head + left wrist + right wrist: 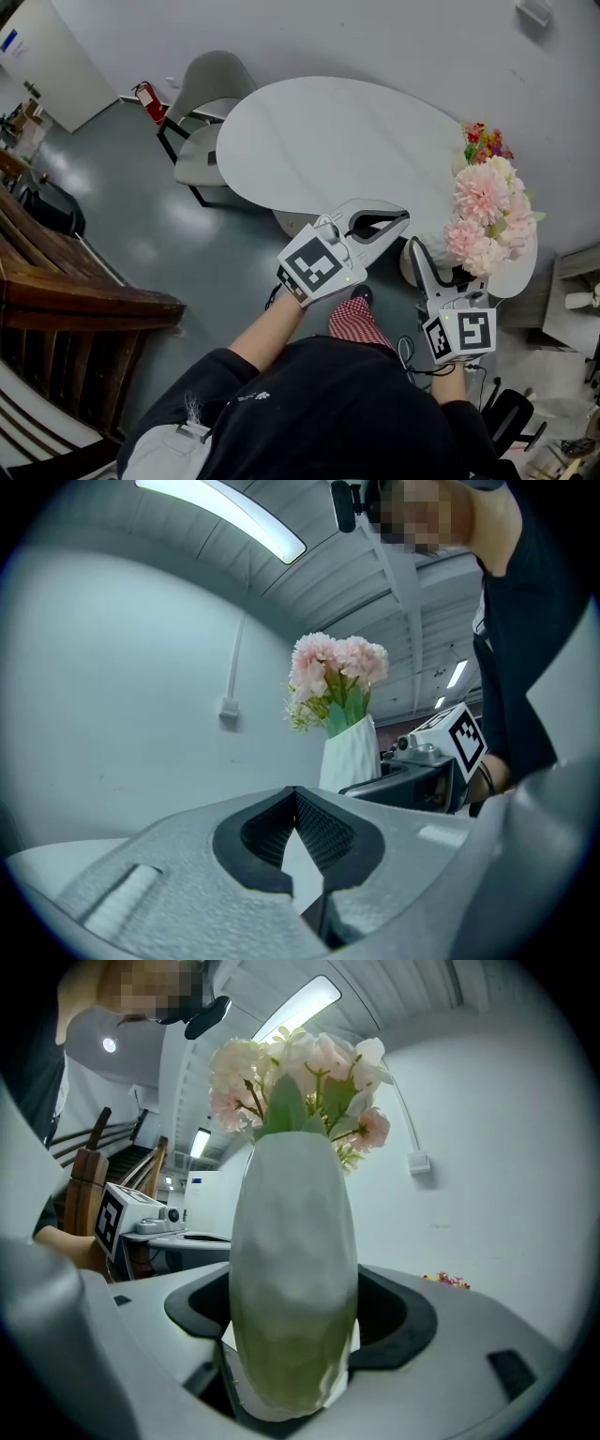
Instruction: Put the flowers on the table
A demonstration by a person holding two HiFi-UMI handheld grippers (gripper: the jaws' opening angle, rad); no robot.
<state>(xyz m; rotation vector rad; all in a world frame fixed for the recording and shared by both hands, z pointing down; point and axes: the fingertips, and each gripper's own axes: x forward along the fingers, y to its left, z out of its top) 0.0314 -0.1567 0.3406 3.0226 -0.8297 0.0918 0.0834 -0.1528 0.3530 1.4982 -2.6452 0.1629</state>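
Note:
A bunch of pink flowers [483,211] stands in a white vase [295,1279], over the near right edge of the white oval table [328,141]. My right gripper [441,269] is shut on the vase, whose body fills the gap between the jaws [295,1335]. The blooms [300,1072] rise above it. I cannot tell whether the vase touches the tabletop. My left gripper [401,218] is shut on nothing, just left of the vase at the table's near edge. In the left gripper view [298,803] the flowers [337,667], vase [349,752] and right gripper [441,752] lie ahead.
A small bunch of colourful flowers [486,141] lies on the table's far right. A grey chair [211,103] stands at the table's left end, with a fire extinguisher [148,101] beside it. Dark wooden furniture [56,281] fills the left side.

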